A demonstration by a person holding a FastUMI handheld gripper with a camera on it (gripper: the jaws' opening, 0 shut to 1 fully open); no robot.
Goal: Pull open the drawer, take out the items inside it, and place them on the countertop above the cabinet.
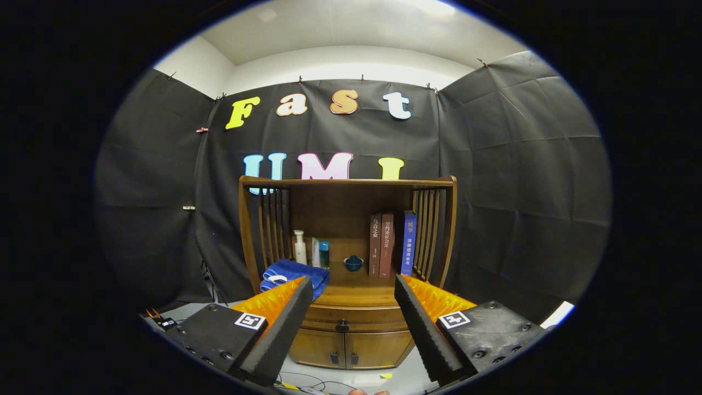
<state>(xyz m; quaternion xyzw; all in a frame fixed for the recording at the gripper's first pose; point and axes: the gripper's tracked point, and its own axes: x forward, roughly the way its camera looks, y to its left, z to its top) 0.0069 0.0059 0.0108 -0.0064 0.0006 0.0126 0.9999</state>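
Here the gripper (354,285) gapes wide, fingers holding nothing. At twelve o'clock beyond them the cabinet (351,334) stands, its drawer (351,317) closed, with open space between.

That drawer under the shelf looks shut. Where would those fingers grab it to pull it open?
By the small dark knob at the middle of the drawer front, coming straight in from the front. It is the only part that sticks out. The gripper is open, well short of it, fingers spread either side.

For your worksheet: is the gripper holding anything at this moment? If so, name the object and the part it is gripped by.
Nothing is held. The gripper is open, its fingers spread wide apart, with the closed drawer and its knob beyond them.
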